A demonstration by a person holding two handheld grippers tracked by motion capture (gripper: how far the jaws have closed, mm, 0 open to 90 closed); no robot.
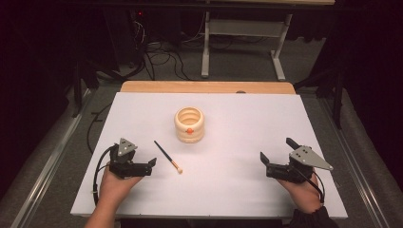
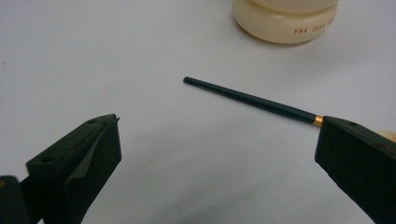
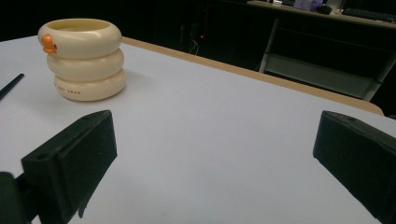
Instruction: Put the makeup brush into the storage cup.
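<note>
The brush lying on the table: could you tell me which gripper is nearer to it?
Left. The left gripper sits just beside the brush, open, not touching it. The right gripper rests far across the table, also open.

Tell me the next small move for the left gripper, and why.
Probably ease the left gripper forward and a little to its right until the brush lies between its jaws. They stand wide open, and the brush lies flat on the table just ahead, its bristle end behind one jaw in the left gripper view. The cream holder stands beyond.
</note>
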